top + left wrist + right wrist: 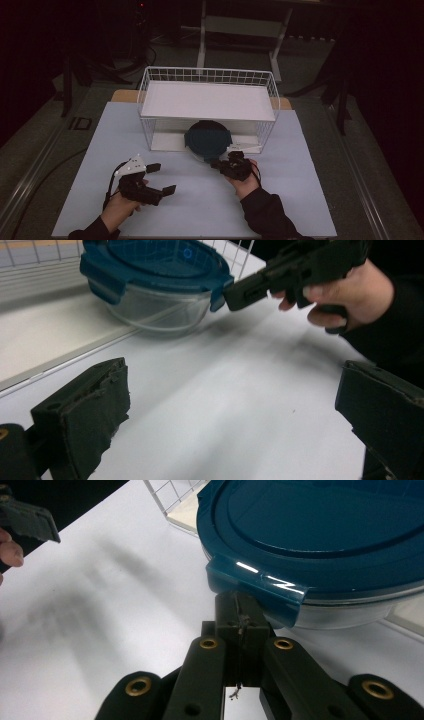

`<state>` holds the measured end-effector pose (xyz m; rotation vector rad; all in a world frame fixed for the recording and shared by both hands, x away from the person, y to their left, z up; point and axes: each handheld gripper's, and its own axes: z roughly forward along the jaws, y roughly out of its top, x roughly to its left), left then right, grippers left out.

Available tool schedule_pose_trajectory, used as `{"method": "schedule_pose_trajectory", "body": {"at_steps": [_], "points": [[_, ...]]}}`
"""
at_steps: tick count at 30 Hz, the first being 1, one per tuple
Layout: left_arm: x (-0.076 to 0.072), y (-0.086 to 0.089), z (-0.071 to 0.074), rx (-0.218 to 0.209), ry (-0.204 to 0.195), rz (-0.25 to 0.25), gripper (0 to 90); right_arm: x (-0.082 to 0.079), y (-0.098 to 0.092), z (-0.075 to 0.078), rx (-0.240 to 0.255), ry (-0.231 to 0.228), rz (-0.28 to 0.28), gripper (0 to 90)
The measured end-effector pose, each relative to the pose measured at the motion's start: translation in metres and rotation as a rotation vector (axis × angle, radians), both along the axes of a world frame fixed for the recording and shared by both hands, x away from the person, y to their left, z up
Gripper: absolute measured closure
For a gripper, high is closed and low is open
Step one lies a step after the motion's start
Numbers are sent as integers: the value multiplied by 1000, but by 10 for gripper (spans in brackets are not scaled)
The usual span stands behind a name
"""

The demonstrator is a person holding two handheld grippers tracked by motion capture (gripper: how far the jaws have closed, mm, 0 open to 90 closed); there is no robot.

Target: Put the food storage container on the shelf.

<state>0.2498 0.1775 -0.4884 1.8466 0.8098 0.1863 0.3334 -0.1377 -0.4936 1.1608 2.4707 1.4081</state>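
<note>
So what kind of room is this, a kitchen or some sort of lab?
Probably a lab or recording studio, not a kitchen: dark surroundings, a lone white table, a wire basket and a blue-lidded glass container staged on it, hand-held grippers.

The white bench lies bare between and in front of the two hands, giving free passage there. Farther back, the white wire basket with its flat white shelf blocks the way. The round clear container with a dark teal lid fills the middle of the basket's low opening, with narrow gaps on either side.
</note>
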Motion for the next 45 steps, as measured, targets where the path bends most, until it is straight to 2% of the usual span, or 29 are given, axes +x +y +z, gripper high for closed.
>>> {"method": "schedule_pose_trajectory", "body": {"at_steps": [2, 6, 13, 20, 29, 36, 41, 43, 45], "points": [[-1, 1, -3, 15, -8, 5, 13, 1, 2, 0, -6, -3, 5, 900], [-1, 3, -6, 4, -9, 15, 13, 4, 5, -2, -7, 8, 9, 900], [-1, 4, -8, -6, -17, 17, 13, 15, 8, -6, 7, 16, -33, 900], [0, 1, -10, -2, -18, 7, 13, 26, 14, -5, -4, -9, -57, 900], [0, 1, -10, -4, -16, 1, 13, 41, 18, 0, 17, -19, -86, 900], [0, 0, -10, -2, -15, -2, 13, 49, 19, -1, 5, -24, -100, 900], [0, 0, -11, -8, -14, -2, 13, 48, 20, 0, 3, -25, -98, 894], [0, 0, -11, -5, -14, -6, 13, 46, 19, -2, 25, -6, -99, 858], [-1, 0, -10, -8, -15, -10, 13, 41, 19, -2, 21, -18, -86, 816]]}}
